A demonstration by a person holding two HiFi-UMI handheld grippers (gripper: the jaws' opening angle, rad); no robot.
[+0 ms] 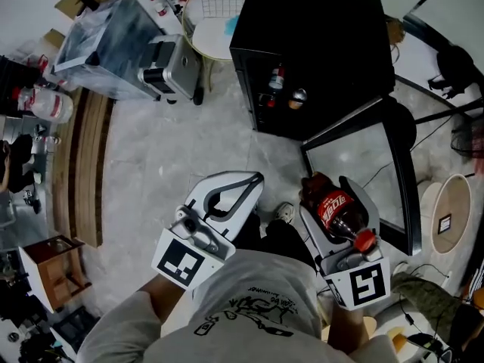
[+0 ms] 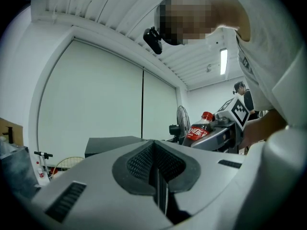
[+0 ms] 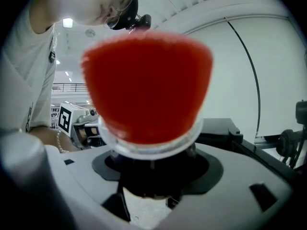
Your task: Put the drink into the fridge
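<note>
Bright overhead light, fisheye edges, blurred foreground
</note>
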